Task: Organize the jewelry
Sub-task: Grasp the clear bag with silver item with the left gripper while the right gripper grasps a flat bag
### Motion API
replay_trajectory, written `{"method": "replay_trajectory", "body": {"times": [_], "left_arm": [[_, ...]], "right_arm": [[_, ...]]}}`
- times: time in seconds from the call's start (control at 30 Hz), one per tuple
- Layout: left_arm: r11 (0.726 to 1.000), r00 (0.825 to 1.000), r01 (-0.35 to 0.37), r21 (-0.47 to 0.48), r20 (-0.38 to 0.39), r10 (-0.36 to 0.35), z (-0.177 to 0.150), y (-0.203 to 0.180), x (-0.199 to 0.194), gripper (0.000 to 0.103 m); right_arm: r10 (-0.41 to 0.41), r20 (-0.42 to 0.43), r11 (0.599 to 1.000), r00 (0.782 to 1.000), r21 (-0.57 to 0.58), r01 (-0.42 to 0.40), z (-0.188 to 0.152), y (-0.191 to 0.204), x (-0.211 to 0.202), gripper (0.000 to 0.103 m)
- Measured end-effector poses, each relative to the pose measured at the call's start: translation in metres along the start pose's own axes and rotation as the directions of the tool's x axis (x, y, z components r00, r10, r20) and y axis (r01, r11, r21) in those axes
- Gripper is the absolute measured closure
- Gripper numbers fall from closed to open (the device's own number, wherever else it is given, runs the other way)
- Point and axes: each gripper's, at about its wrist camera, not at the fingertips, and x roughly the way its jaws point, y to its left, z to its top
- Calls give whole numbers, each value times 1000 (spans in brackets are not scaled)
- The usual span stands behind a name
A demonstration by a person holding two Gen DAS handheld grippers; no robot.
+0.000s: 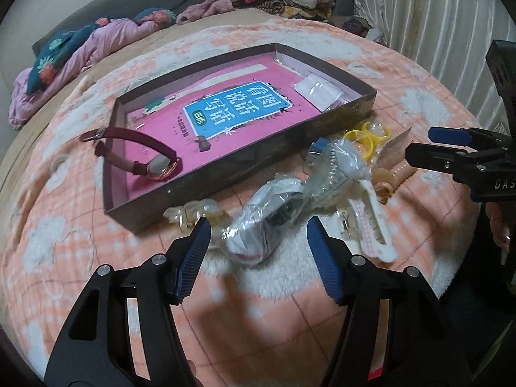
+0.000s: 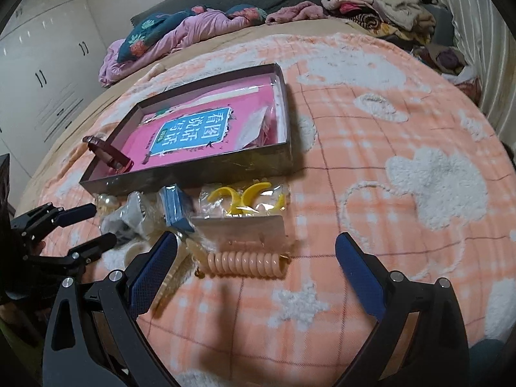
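Observation:
A shallow dark box lies on the bed with a pink book inside. A red-strapped watch hangs over its left wall. In front of the box is a heap of small items: a bagged grey piece, a pearl clip, a white-pink claw clip and bagged yellow rings. My left gripper is open, its pads either side of the bagged grey piece without touching it. My right gripper stands wide open over a peach coil hair tie and a card.
The peach and white blanket stretches to the right of the heap. Bundled clothes and a pink quilt lie at the back. A wardrobe stands on the left, a curtain on the right.

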Motion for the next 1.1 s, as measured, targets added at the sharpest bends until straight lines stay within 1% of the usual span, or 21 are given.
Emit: {"method": "replay_trajectory", "body": {"times": [0.13,0.27,0.33,0.37,0.4,0.43,0.5,0.6,0.73,0.8,0.93,1.1], "left_arm": [[999,1000,4,39,4,-4,8,-2,6,49],[997,1000,9,71,-12,-8,13,-3,17,49],[997,999,23,74,-24,-21,14,-4,22,49],[997,999,33,73,-35,-30,14,-4,26,49],[997,998,49,65,-53,-46,14,-4,31,49],[997,996,61,54,-62,-57,14,-4,34,49],[997,996,60,57,-63,-57,14,-5,38,49],[997,998,30,77,-50,-26,13,-9,38,63],[998,999,43,44,-29,-42,12,-3,32,69],[999,999,52,17,-12,-51,12,0,25,71],[997,996,68,-18,55,-67,17,5,-2,71],[995,989,65,-78,137,-54,28,22,-33,71]], "right_arm": [[4,-15,1000,1000,4,-3,2,5,14,5],[3,-24,1000,1000,14,-3,5,7,24,7],[4,-32,1000,999,3,-3,5,8,28,24],[2,-33,1000,999,-1,-2,5,9,29,25],[3,-28,1000,1000,-2,-3,5,9,29,28],[8,-21,1000,1000,-8,-9,5,9,27,36],[3,4,1000,1000,-21,-3,5,10,22,36],[3,40,1000,999,-16,-2,4,6,13,36],[10,84,1000,996,16,-11,7,-4,-2,36],[7,106,1000,994,26,-10,9,-9,-10,36],[-4,156,999,988,40,-2,16,-17,-25,36],[-25,220,999,975,43,16,27,-20,-41,36]]}}
